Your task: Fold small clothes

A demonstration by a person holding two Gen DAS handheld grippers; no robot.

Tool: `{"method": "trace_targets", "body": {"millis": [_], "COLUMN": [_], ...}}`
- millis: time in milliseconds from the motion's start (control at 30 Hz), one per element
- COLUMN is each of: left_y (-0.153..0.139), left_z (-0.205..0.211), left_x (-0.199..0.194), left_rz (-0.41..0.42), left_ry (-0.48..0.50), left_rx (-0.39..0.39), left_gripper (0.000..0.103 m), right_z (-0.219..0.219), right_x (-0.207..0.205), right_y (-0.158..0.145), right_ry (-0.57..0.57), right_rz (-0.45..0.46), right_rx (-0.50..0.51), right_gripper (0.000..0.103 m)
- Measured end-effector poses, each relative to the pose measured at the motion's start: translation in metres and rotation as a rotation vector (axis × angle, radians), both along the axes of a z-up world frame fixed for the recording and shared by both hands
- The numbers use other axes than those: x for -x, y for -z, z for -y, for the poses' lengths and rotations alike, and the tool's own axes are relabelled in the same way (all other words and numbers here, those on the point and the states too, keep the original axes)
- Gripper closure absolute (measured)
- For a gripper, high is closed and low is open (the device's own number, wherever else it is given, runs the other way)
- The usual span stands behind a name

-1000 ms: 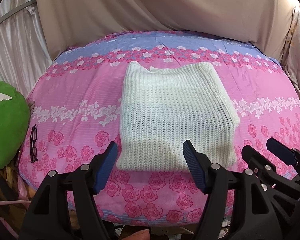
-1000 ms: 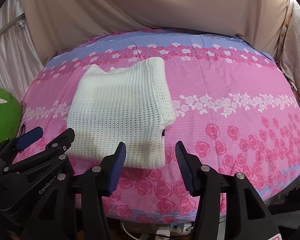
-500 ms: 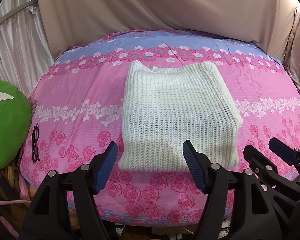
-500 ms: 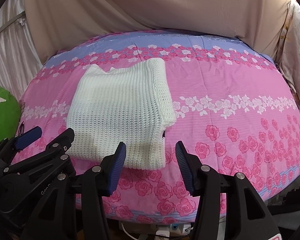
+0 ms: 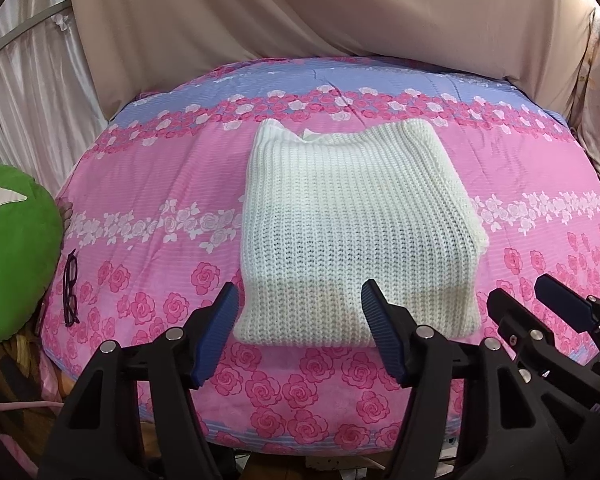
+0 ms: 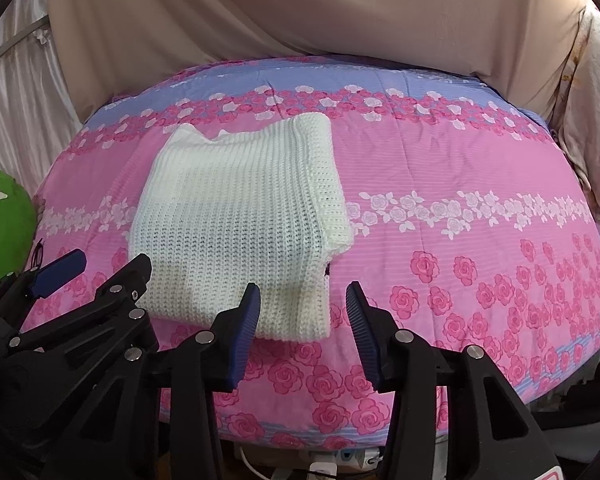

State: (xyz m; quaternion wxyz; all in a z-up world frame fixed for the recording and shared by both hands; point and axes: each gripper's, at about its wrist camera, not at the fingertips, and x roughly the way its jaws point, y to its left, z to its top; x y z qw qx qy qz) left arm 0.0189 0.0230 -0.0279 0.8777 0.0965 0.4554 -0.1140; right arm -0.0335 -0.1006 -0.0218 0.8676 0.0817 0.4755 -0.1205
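A cream knitted sweater (image 5: 352, 220), folded into a rectangle, lies flat on the pink rose-patterned bed cover (image 5: 160, 184). My left gripper (image 5: 300, 292) hovers just short of the sweater's near edge. Its jaws are closing with nothing between the blue pads. In the right wrist view the sweater (image 6: 240, 216) sits left of centre. My right gripper (image 6: 303, 292) hangs over its near right corner, jaws also closing on nothing. Each gripper shows in the other's view: the right gripper (image 5: 528, 296) at the lower right, the left gripper (image 6: 108, 262) at the lower left.
A green cushion (image 5: 12, 248) sits at the bed's left edge, with dark-framed glasses (image 5: 71, 288) beside it. Beige draped cloth (image 5: 300, 12) backs the bed. A pale floral pillow (image 6: 592, 100) is at the right. Bare bed cover (image 6: 460, 160) lies right of the sweater.
Both pairs of fingers stand slightly closer together than before. The sweater and both hands have stayed where they were.
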Motion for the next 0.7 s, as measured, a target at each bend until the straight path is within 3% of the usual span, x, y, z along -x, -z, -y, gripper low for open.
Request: {"method": "trace_targets", "body": {"millis": [700], "left_y": [0.0027], "left_z": [-0.0041], "left_x": [0.001], "left_rz": [-0.009], "left_ry": [-0.036], "left_rx": [-0.018], "left_gripper": [0.042], "right_z": [-0.0088], "right_x": [-0.0035], "right_y": [0.0022], "right_ry": [-0.019], "right_rz": [-0.016], "right_rx": [0.019], "right_gripper": [0.061]}}
